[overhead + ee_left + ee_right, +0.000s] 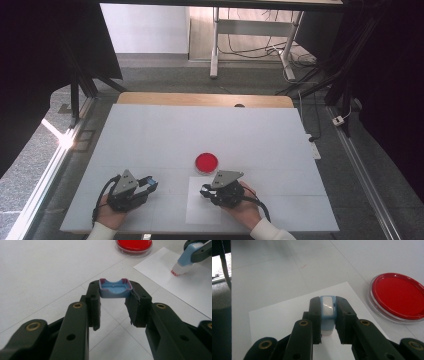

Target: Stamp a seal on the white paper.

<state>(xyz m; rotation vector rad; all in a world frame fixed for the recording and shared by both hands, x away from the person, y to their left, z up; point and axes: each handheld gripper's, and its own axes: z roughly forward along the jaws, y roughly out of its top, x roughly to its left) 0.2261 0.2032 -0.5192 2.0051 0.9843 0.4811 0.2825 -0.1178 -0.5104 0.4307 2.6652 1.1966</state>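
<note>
My left gripper [115, 293] is shut on a small blue cap [115, 288] with red-stained edges, held just above the table. In the high view the left gripper [150, 184] sits at the front left. My right gripper [327, 306] is shut on a blue and white stamp [327, 311]. It hovers over a white paper sheet [284, 315]. From the left gripper view, the stamp [186, 256] points down with its red tip on the paper sheet [160, 270]. A round red ink dish [206, 162] lies just beyond the right gripper [205, 191].
The white table top [165, 135] stretches far and wide behind the dish. Its front edge runs just below both hands. The ink dish [398, 296] lies close to the right of the right jaws. Floor, cables and a desk frame [250, 30] lie past the far edge.
</note>
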